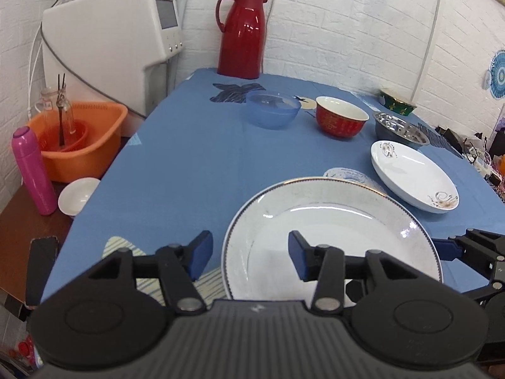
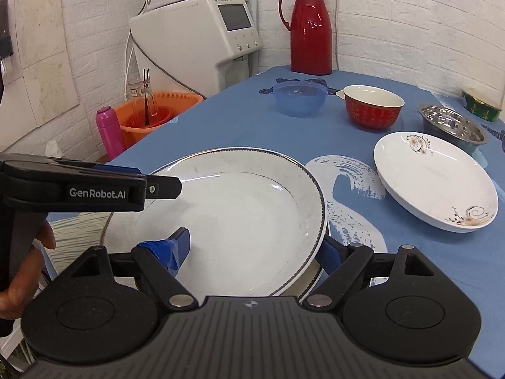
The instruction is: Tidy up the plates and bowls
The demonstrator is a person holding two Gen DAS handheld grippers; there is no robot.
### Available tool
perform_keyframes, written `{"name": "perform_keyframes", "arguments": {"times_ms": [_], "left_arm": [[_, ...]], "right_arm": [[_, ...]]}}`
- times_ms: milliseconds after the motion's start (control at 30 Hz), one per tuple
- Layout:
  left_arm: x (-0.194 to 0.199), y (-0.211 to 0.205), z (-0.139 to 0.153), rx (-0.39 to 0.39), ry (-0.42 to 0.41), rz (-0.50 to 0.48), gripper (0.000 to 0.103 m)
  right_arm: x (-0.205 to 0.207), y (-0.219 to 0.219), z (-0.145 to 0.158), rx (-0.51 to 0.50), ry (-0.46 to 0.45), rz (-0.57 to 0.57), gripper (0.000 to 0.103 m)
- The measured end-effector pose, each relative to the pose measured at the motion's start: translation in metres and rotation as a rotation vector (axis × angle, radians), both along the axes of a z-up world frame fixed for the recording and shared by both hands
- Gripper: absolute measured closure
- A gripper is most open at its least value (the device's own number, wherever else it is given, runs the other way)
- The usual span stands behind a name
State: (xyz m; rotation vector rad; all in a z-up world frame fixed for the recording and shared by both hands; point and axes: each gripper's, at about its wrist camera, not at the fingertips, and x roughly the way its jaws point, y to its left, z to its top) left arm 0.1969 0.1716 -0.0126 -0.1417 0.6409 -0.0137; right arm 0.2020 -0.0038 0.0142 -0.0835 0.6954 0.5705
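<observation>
- a table (image 1: 189,164) covered in blue cloth is set against a white brick wall, with a red thermos jug (image 1: 241,33) at its far edge and a white appliance (image 1: 126,47) just off its far left corner.
- an orange basin (image 1: 91,145), a pink bottle (image 1: 31,170) and a small white bowl (image 1: 79,195) are seen on a lower wooden surface off the table's left edge.
- along the far right part of the table a blue bowl (image 1: 273,109), a red bowl (image 1: 341,121), a steel bowl (image 1: 399,129) and a green dish (image 1: 397,101) are lined up apart from one another, apparently not yet gathered.
- a white plate with floral marks (image 1: 413,177) lies near the right edge, its far rim close against the steel bowl.
- the large rimmed plate (image 2: 236,214) is found near the near edge and appears tilted, its right rim raised.
- the right gripper (image 2: 252,249) straddles that right rim, one finger over the plate's face and the other under its edge; whether the rim is truly pinched cannot be told, though the tilt suggests it is.
- the left gripper (image 1: 251,254) is spread wide at the plate's left rim, nothing being held; it seems placed there to steady or take that side.
- stacking with the floral plate is judged the likely aim.
</observation>
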Motion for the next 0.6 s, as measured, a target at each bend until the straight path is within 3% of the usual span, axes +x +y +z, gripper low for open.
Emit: {"name": "perform_keyframes", "arguments": {"times_ms": [133, 233, 333, 433, 533, 600], "left_arm": [[-0.001, 0.002, 0.006, 0.005, -0.011, 0.011, 0.057], [-0.001, 0.004, 0.009, -0.002, -0.012, 0.015, 0.057], [-0.001, 0.003, 0.012, -0.002, -0.017, 0.020, 0.057], [-0.002, 0.000, 0.016, -0.005, -0.022, 0.017, 0.055], [-0.002, -0.005, 0.019, -0.003, -0.022, 0.008, 0.055], [-0.002, -0.009, 0.020, 0.014, -0.026, 0.006, 0.055]], "right_arm": [[0.001, -0.001, 0.003, -0.024, 0.015, 0.020, 0.032], [0.002, -0.008, 0.007, 0.022, 0.047, -0.001, 0.031], [0.001, -0.005, 0.007, -0.026, 0.038, 0.006, 0.031], [0.004, -0.016, 0.006, 0.044, 0.073, -0.016, 0.031], [-0.002, -0.003, 0.000, -0.086, 0.034, 0.034, 0.031], [-0.004, -0.011, 0.005, -0.028, 0.024, 0.032, 0.032]]}}
